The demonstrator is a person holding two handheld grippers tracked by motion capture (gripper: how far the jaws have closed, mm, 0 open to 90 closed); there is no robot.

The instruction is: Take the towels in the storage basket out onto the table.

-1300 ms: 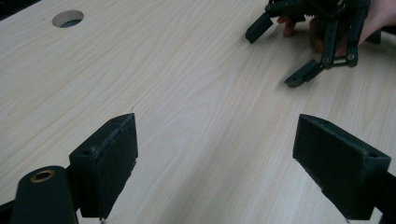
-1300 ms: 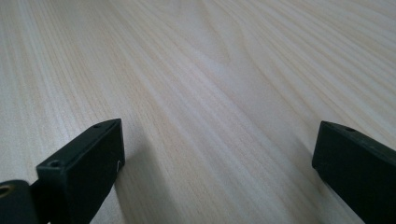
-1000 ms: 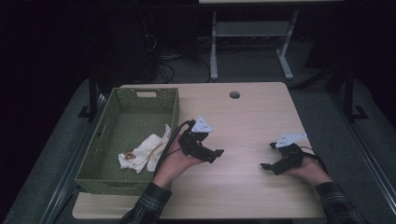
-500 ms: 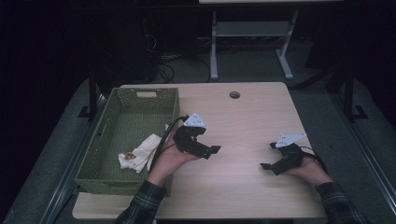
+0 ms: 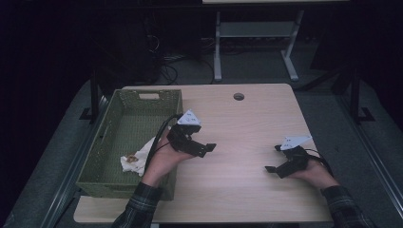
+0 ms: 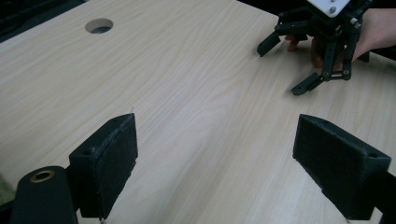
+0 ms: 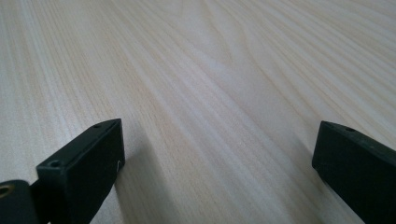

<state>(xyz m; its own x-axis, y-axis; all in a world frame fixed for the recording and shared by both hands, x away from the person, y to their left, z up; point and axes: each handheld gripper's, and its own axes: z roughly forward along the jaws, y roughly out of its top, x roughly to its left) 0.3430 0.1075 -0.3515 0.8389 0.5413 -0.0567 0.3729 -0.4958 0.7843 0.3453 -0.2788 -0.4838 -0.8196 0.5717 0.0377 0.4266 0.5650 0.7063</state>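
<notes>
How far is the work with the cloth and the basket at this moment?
Done, it seems: the white cloth lies inside the green basket, at its near end. In hand: nothing. The left claw is open above the table beside the basket, and the right claw is open, low over bare wood. Left: apparently nothing more to put in; no other loose item shows on the table.

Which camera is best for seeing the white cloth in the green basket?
The high view: the white cloth lies in the green basket beside the left claw. The left and right gripper views look across the wooden table instead.
</notes>
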